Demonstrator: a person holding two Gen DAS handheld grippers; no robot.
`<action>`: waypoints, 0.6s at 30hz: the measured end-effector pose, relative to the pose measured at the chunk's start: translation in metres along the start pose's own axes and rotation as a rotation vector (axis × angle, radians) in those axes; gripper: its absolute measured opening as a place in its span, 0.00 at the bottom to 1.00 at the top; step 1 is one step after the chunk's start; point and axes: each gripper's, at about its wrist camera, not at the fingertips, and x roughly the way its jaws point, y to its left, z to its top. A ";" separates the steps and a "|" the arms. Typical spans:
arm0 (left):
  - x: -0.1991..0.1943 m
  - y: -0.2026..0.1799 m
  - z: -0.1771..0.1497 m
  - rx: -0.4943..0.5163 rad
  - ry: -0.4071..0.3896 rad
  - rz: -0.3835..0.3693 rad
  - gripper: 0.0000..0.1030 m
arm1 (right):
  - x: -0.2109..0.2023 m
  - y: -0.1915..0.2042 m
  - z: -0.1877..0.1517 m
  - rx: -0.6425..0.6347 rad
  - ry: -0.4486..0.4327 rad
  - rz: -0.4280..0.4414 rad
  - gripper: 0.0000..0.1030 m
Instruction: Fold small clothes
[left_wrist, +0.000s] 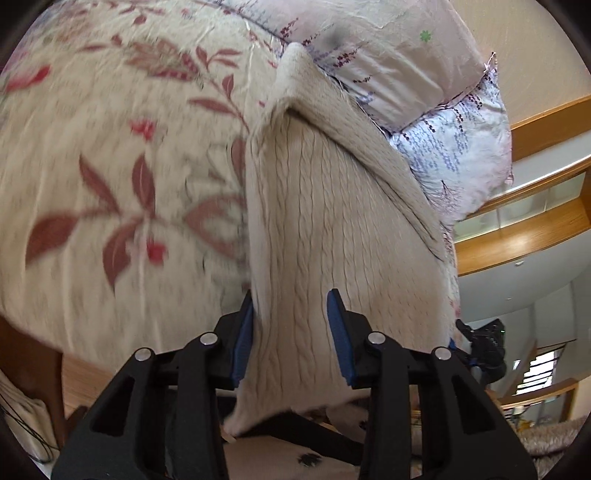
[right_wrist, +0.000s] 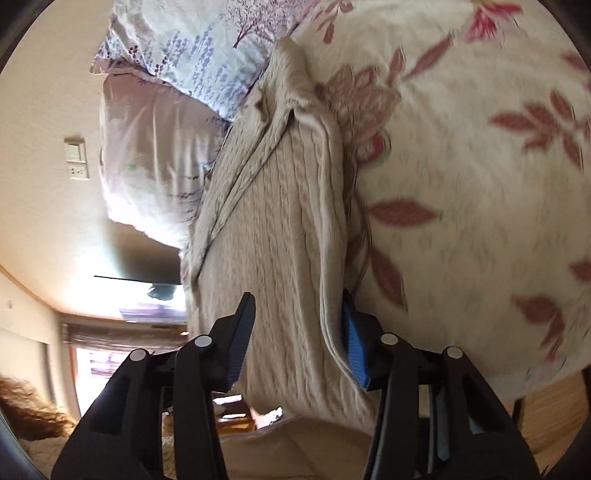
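Cream cable-knit wool is hanging taut between the two tools: the sweater (left_wrist: 314, 206) is being held up by its near end, its far end trailing on the floral bedspread (left_wrist: 110, 147) towards the pillows (left_wrist: 424, 92) at the bed's head edge. The left gripper (left_wrist: 291, 332) is grasping one side of the knit, cloth filling the gap between its blue pads. The right gripper (right_wrist: 299, 332) is clamping the other side, where a doubled edge is bunching against its pad. Holding both sides at once is probably keeping the garment spread, so that it can be laid over itself in a clean fold rather than crumpling.
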 end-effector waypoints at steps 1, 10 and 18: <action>-0.001 0.000 -0.004 -0.005 0.007 -0.008 0.36 | -0.001 -0.001 -0.004 -0.001 0.011 0.004 0.45; -0.008 0.001 -0.030 -0.019 0.096 -0.070 0.34 | -0.005 0.000 -0.032 -0.049 0.132 -0.034 0.41; 0.001 -0.001 -0.045 -0.018 0.191 -0.074 0.28 | 0.000 0.001 -0.055 -0.079 0.226 -0.058 0.34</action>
